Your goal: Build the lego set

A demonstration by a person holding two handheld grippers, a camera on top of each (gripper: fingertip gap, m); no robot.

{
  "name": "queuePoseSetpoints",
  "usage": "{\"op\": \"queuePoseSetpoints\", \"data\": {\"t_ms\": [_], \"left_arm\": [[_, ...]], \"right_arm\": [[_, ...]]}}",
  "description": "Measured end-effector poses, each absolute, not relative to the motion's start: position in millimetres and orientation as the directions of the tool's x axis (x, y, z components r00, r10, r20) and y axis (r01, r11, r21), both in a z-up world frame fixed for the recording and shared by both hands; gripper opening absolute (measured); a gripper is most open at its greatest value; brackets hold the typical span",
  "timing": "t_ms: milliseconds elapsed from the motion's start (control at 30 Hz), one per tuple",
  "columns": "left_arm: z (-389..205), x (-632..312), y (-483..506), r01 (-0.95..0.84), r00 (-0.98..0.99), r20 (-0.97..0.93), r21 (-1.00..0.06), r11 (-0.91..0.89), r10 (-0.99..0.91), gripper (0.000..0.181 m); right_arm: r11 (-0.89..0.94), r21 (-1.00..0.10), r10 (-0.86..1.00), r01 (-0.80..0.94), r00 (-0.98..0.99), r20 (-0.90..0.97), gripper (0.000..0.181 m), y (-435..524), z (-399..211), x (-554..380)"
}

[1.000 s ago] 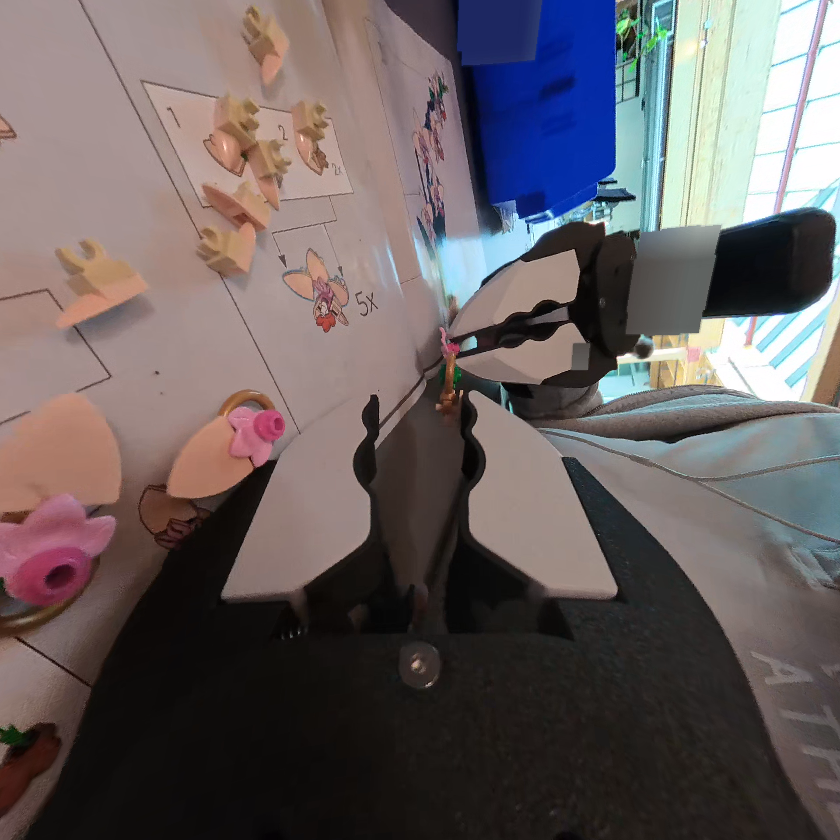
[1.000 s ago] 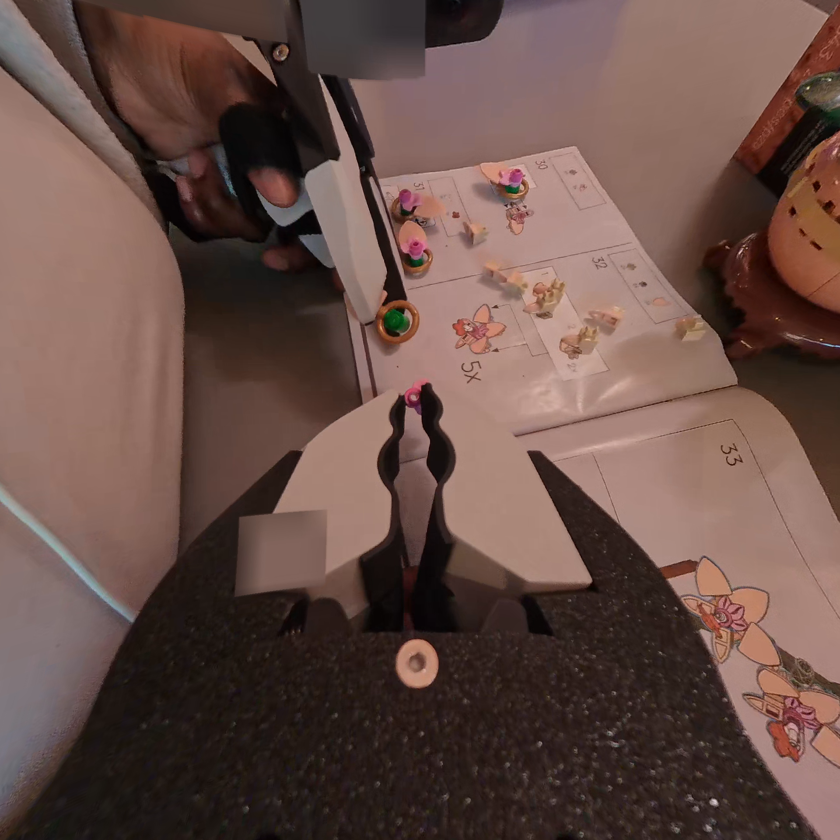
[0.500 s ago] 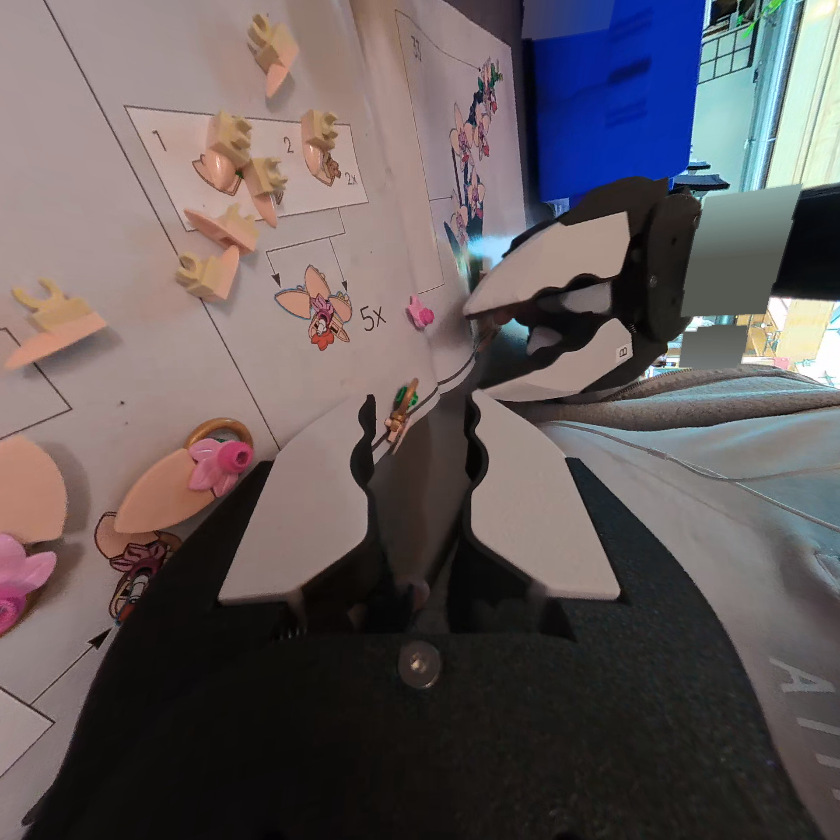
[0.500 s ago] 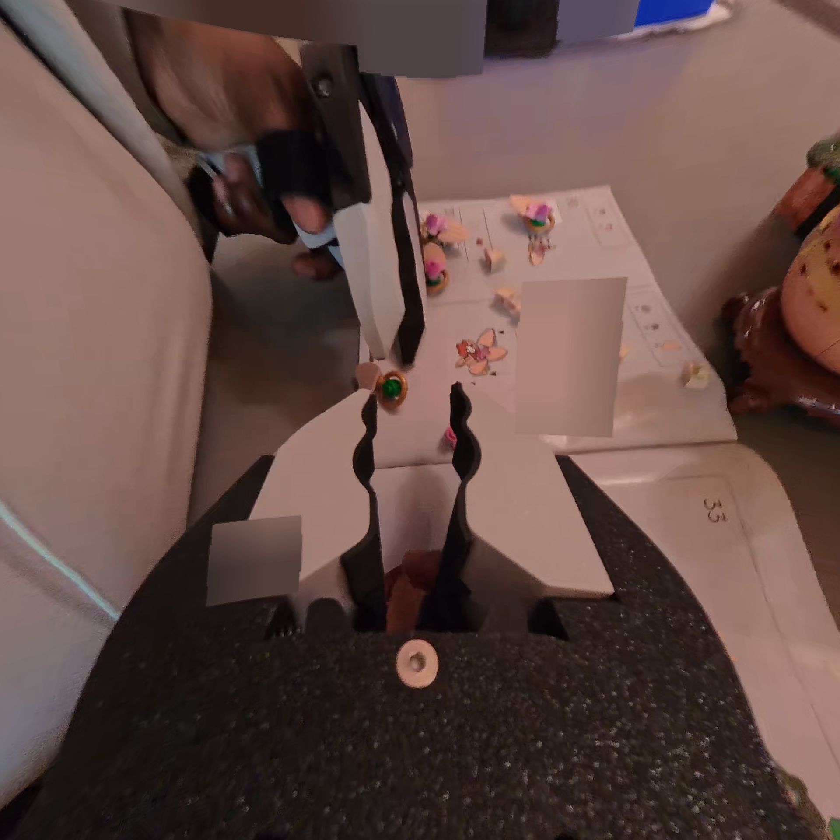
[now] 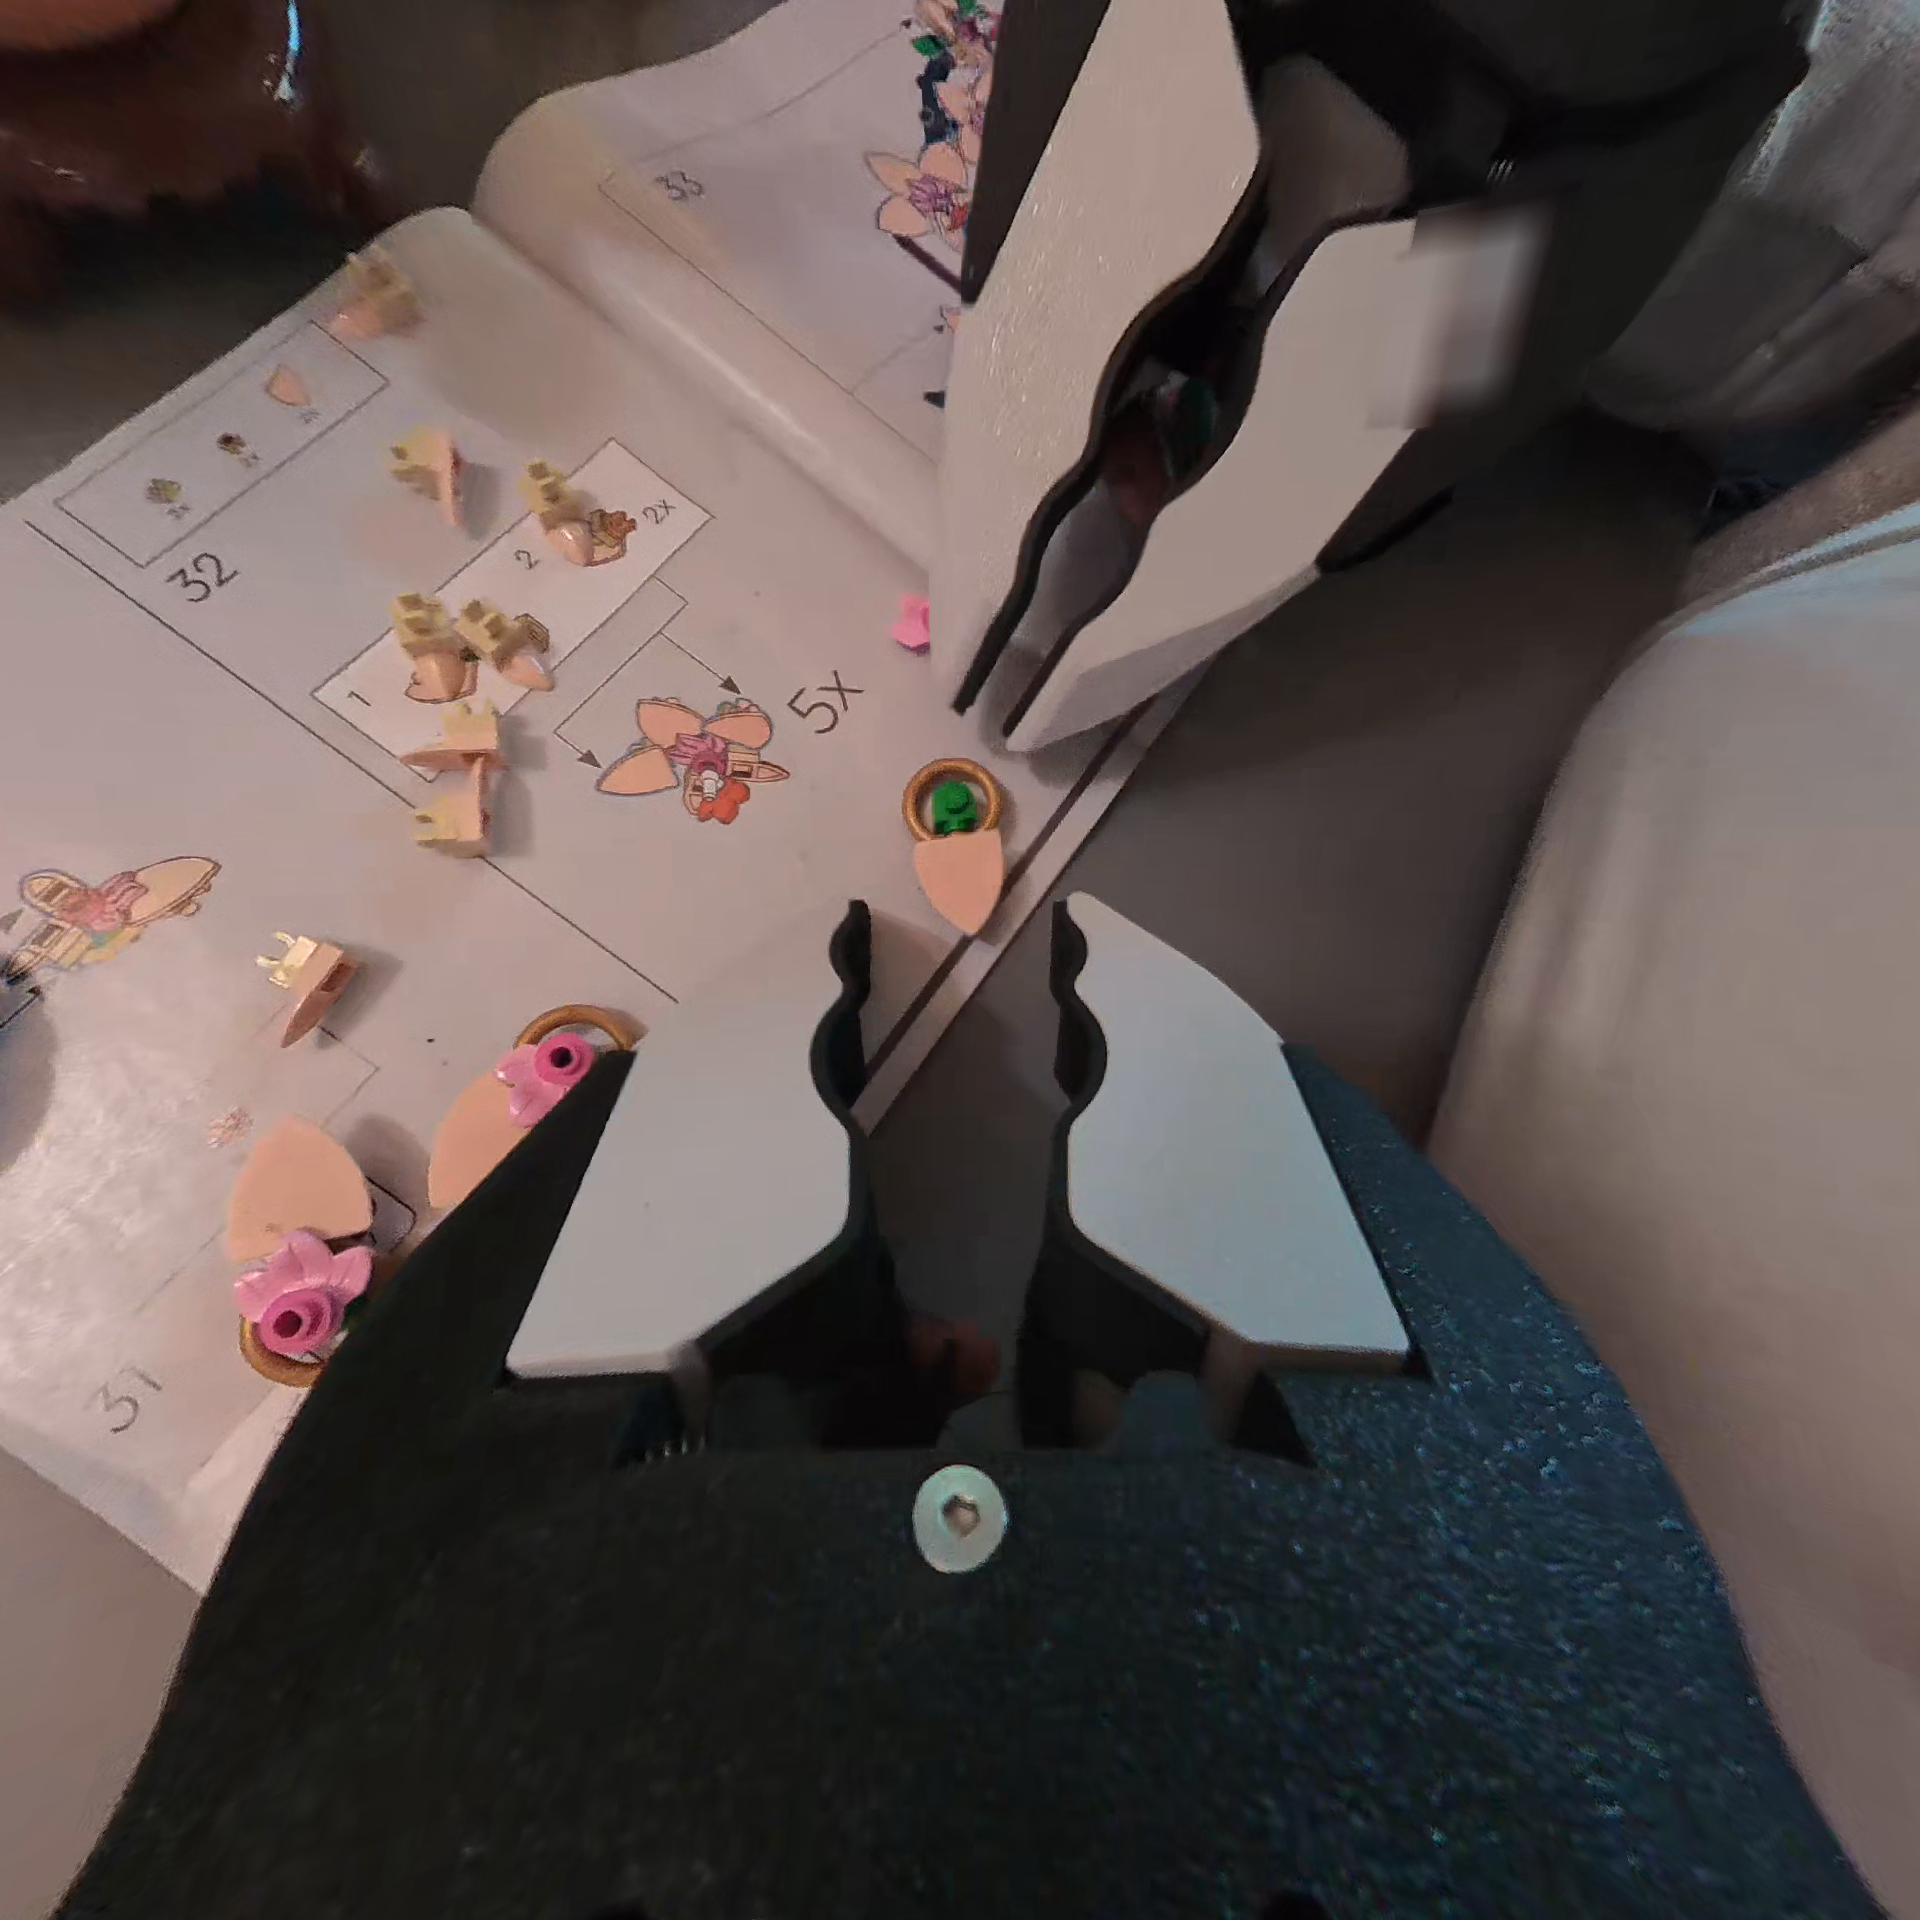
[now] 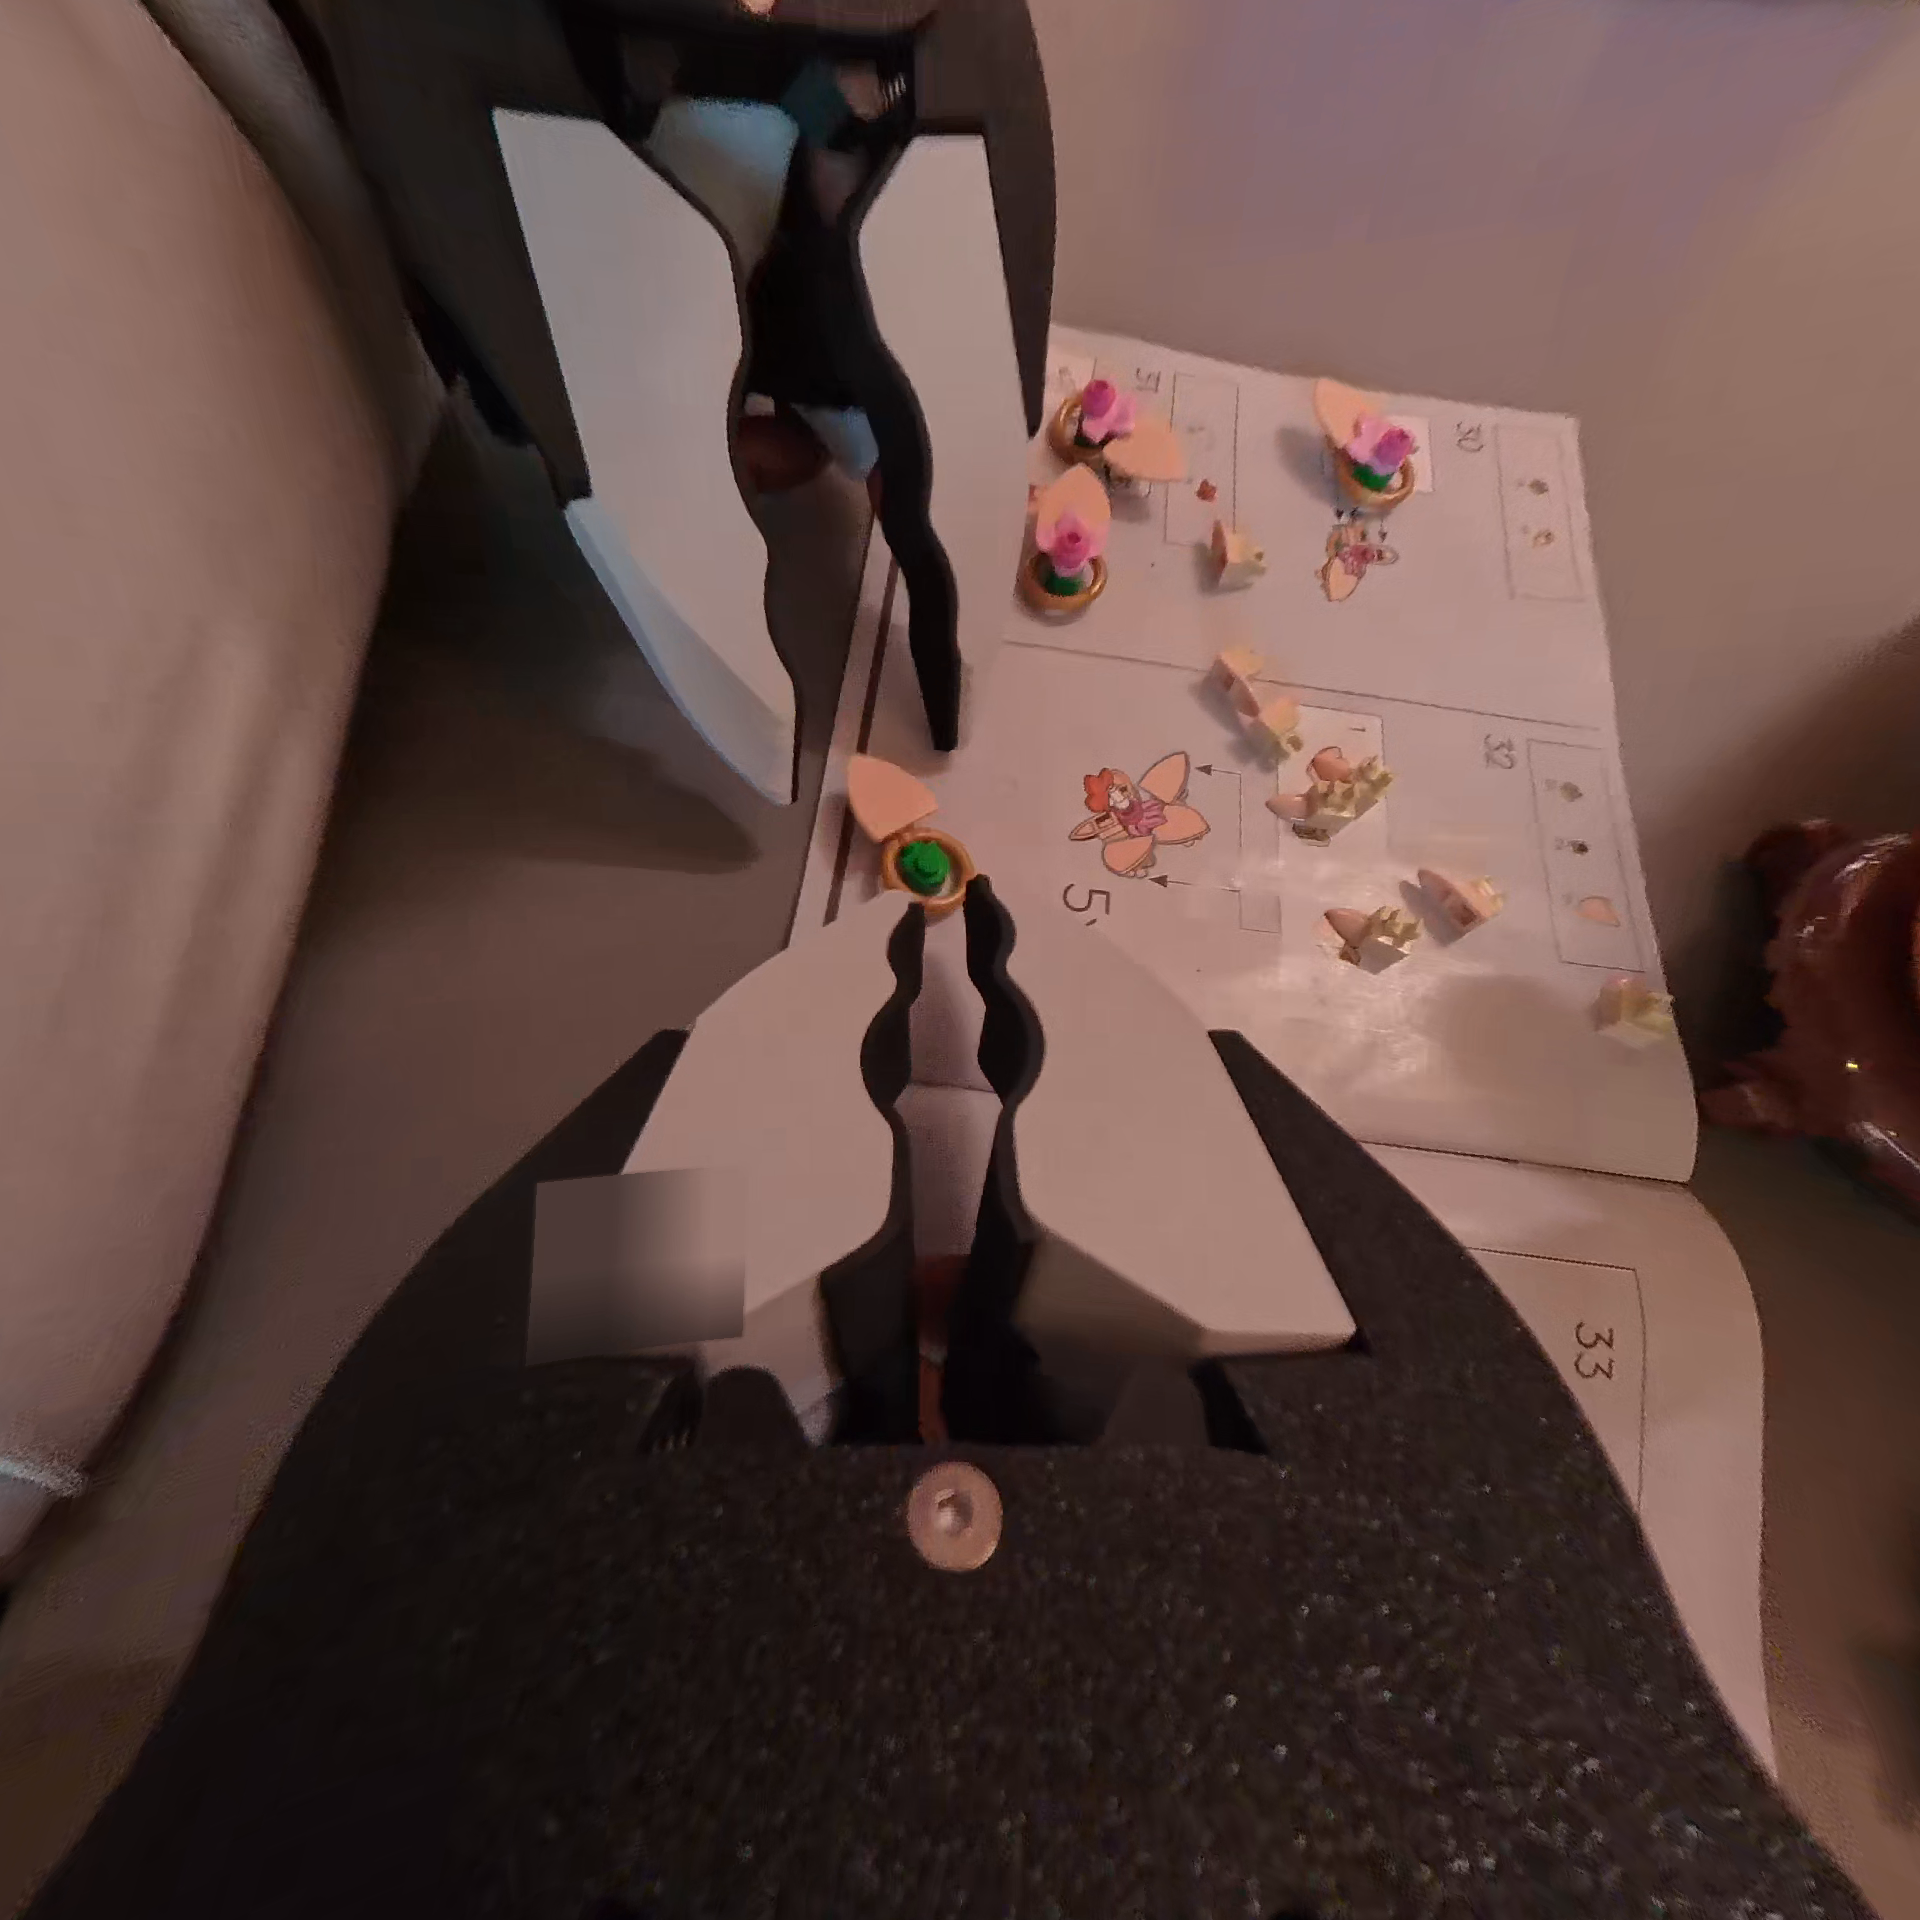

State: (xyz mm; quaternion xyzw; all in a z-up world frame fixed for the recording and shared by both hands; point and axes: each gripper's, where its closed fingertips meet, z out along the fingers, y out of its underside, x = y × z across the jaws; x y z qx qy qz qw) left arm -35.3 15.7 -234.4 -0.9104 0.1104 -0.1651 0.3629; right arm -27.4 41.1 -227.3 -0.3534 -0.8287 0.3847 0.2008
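A gold ring with a green stud and a peach petal (image 5: 951, 821) lies on the open instruction booklet (image 5: 665, 914), near its edge; it also shows in the right wrist view (image 6: 923, 862). My left gripper (image 5: 956, 914) is open and empty, its tips just short of the petal. My right gripper (image 6: 945, 899) is empty, jaws a narrow gap apart, tips at the ring's rim. A loose pink flower piece (image 5: 912, 621) lies beside the right gripper's fingers (image 5: 1049, 582). The left gripper (image 6: 862, 738) faces the right one across the ring.
Three rings with pink flowers (image 6: 1065, 551) stand at the booklet's far end. Several tan clip-and-petal pieces (image 6: 1330, 790) are scattered on the page. A brown model (image 6: 1829, 987) stands beside the booklet. A person's grey clothing (image 6: 156, 623) borders the booklet. Less than 4 cm separates the two grippers' tips.
The left gripper let go of the ring piece, which now lies flat on the page. The right gripper dropped the pink flower, opened, then narrowed. Both grippers now point down at the ring.
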Motion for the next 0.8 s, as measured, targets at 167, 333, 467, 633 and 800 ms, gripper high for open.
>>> {"op": "queuePoseSetpoints", "data": {"t_ms": [167,333,467,633,800], "left_arm": [[-234.3,-35.2,18.1,-0.082,0.911,0.222,-0.728,-0.681,-0.347,0.019],[-235.9,-37.4,21.4,-0.153,0.899,0.175,-0.734,-0.662,-0.402,0.013],[-236.6,-37.9,20.6,-0.149,0.878,0.211,-0.732,-0.664,-0.429,0.013],[-230.8,-37.4,19.7,-0.125,0.858,0.242,-0.756,-0.642,-0.453,0.014],[-226.4,-40.2,21.5,-0.117,0.857,0.236,-0.777,-0.619,-0.458,0.02]], "right_arm": [[0.47,-0.74,0.733,0.481,-0.68,0.024,0.008,34.2,-236.3,-27.4],[0.455,-0.732,0.756,0.507,-0.654,0.017,0.007,31.8,-237.3,-29.1],[0.405,-0.744,0.788,0.531,-0.616,-0.011,0.007,30.1,-235.8,-29.9],[0.328,-0.759,0.844,0.562,-0.536,-0.032,0.011,43.4,-226.8,-22.2],[0.209,-0.747,0.911,0.631,-0.403,-0.086,0.012,72.2,-223.4,-17.4]]}}
